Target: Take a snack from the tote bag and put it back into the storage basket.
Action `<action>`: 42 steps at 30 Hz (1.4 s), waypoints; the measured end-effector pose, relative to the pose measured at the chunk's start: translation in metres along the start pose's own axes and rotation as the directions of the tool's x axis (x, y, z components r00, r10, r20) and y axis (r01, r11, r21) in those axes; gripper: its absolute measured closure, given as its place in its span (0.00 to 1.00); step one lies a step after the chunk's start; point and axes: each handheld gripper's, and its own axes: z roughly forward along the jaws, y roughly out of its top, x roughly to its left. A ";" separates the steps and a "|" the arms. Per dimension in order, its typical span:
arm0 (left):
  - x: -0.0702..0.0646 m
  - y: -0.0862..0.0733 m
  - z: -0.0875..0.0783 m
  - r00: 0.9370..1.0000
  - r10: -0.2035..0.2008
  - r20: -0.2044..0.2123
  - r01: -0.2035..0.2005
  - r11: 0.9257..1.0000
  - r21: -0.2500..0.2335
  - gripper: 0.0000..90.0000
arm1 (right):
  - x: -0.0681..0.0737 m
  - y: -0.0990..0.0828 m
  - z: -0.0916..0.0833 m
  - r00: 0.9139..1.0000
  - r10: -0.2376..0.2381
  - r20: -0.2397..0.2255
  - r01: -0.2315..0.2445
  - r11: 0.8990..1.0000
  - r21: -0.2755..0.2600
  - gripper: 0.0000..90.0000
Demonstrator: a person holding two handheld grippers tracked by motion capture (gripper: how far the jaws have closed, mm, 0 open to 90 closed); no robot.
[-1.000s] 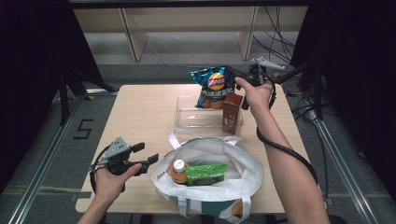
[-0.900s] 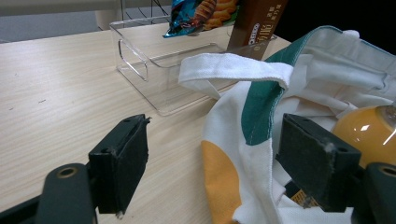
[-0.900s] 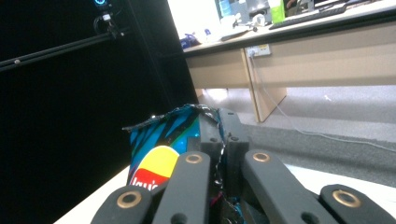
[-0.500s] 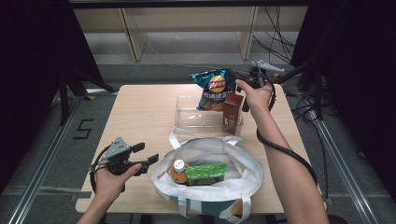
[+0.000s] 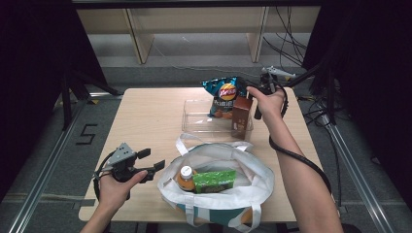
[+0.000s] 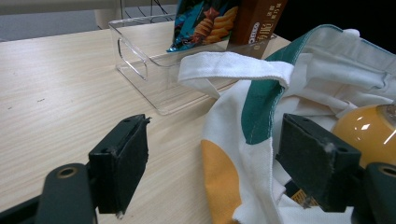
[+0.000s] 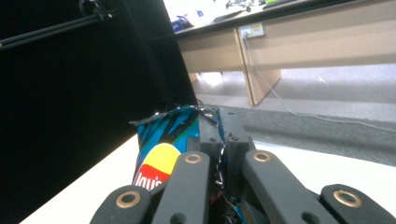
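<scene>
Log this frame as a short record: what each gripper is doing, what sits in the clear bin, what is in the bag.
right gripper: shut on chip bag, pinching its top edge
left gripper: open, beside tote bag, holding nothing
clear bin: chip bag, brown carton
tote bag contents: orange bottle, green packet
surface: wooden table

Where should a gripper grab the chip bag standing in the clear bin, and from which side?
By its crimped top edge, from above. The chip bag stands upright in the clear bin, body walled in, brown carton beside it; only the flat top seal is free. The right gripper already pinches it there.
</scene>
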 end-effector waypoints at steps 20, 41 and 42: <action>0.001 0.000 0.000 1.000 0.002 0.003 -0.002 1.000 -0.006 0.26 | -0.001 0.002 0.001 1.000 0.010 -0.001 -0.010 0.997 0.074 0.88; 0.000 0.000 0.001 1.000 -0.007 0.000 0.007 1.000 0.003 0.26 | 0.002 0.007 -0.001 0.999 0.032 -0.001 -0.031 0.994 0.108 0.71; -0.001 0.000 0.001 1.000 -0.010 -0.001 0.010 1.000 0.002 0.26 | 0.002 0.007 -0.001 0.999 0.046 0.002 -0.046 0.994 0.103 0.70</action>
